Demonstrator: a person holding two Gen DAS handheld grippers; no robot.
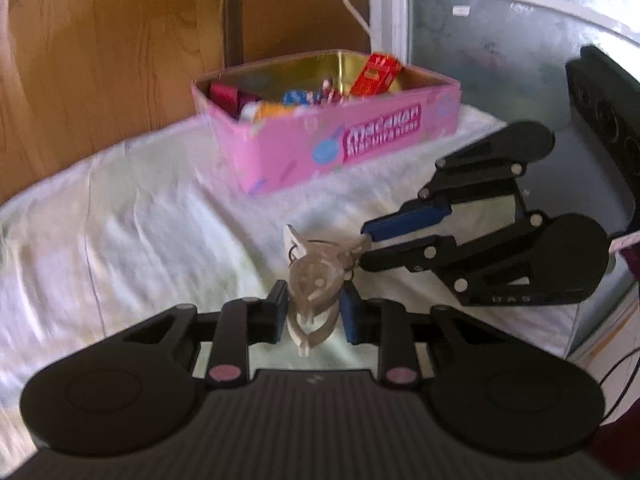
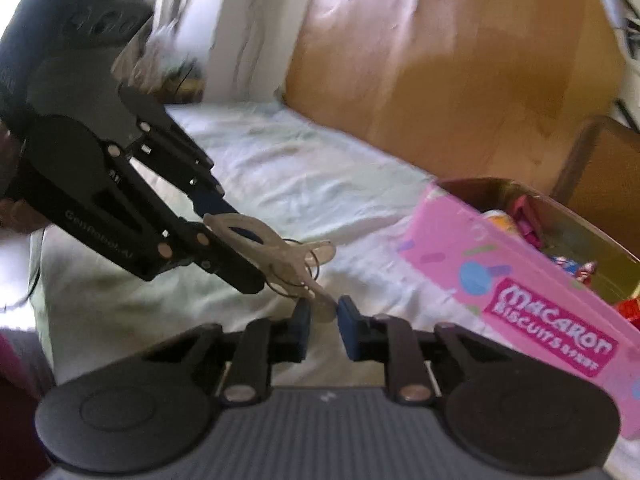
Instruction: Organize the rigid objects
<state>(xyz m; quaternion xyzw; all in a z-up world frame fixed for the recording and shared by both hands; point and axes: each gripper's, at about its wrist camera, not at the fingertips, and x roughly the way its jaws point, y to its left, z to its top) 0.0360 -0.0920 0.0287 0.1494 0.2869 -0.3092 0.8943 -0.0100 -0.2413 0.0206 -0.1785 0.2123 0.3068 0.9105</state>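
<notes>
Left claw point(image 1: 314, 316) clamps clear scissors point(image 1: 316, 276); right claw point(image 1: 366, 246) touches their tip.

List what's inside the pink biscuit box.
The pink biscuit box holds a red packet leaning on the gold inner wall, a dark pink item, and blue and orange wrappers. The near wall hides the bottom.

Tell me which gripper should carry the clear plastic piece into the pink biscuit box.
Left. The left gripper is clamped around the clear plastic piece, while the right gripper only brackets its tip, its jaws apart. The pink box lies straight ahead of the left one.
</notes>
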